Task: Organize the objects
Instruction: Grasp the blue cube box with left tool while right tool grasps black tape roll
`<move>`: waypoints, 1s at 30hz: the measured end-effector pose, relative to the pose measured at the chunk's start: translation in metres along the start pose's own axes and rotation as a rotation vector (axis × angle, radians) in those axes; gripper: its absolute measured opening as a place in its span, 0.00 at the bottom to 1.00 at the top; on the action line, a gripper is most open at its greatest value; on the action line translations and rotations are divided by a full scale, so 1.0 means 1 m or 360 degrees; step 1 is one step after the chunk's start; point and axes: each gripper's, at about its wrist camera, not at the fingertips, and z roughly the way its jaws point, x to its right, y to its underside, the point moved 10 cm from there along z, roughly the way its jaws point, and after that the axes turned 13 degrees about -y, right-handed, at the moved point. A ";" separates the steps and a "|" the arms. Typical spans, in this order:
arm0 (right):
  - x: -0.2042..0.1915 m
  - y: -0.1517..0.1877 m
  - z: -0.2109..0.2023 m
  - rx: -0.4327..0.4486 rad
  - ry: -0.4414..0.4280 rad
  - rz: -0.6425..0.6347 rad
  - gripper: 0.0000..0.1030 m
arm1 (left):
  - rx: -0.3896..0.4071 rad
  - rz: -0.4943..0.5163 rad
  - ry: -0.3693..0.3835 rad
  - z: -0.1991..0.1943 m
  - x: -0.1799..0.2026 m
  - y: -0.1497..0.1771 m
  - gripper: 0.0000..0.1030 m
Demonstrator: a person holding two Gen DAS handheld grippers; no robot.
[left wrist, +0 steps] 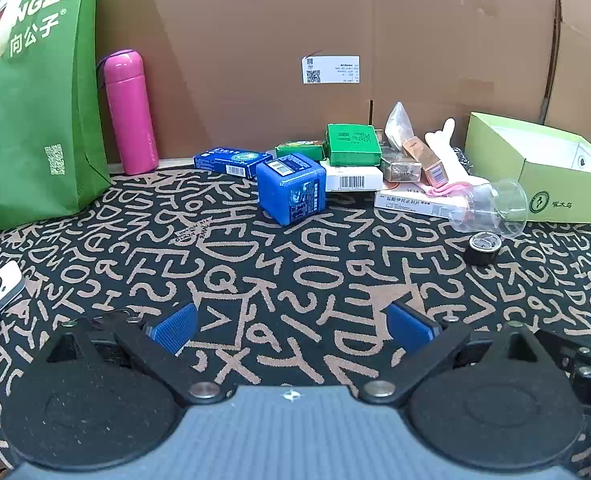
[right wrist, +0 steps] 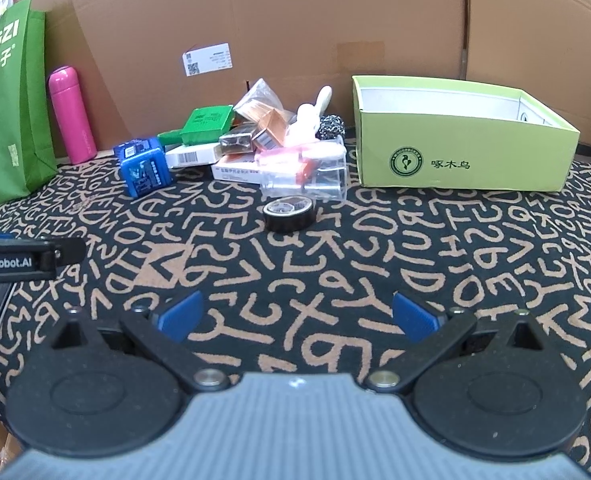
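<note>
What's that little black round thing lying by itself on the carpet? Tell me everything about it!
It looks like a small roll of black tape, a short ring lying flat with its hole facing up. Its side is dark and shiny, and the top rim looks pale. It sits alone on the letter-patterned cloth, just in front of the tipped-over clear plastic cup, near the green box. Whether it touches the cup is unclear. No fingers touch it.

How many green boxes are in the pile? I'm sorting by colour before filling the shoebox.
2. A larger green box sits atop the pile, tilted; a flatter green box lies just left beneath it. More may hide underneath. The lime shoebox stands apart at right.
</note>
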 end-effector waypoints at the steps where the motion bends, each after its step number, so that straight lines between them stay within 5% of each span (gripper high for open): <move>1: 0.000 0.000 0.001 -0.0002 -0.0001 -0.0003 1.00 | -0.0008 -0.0004 0.0002 0.002 0.000 0.000 1.00; 15: -0.005 -0.009 0.034 -0.0056 -0.0019 -0.0118 1.00 | -0.0057 -0.0024 0.0047 0.033 0.000 -0.008 1.00; 25: -0.009 -0.030 0.068 -0.0008 -0.0195 -0.0157 1.00 | 0.0066 -0.0153 0.0079 0.088 -0.001 -0.095 1.00; 30: -0.001 -0.038 0.088 -0.0035 -0.0202 -0.0096 1.00 | 0.0025 0.0004 0.0209 0.130 0.021 -0.109 0.99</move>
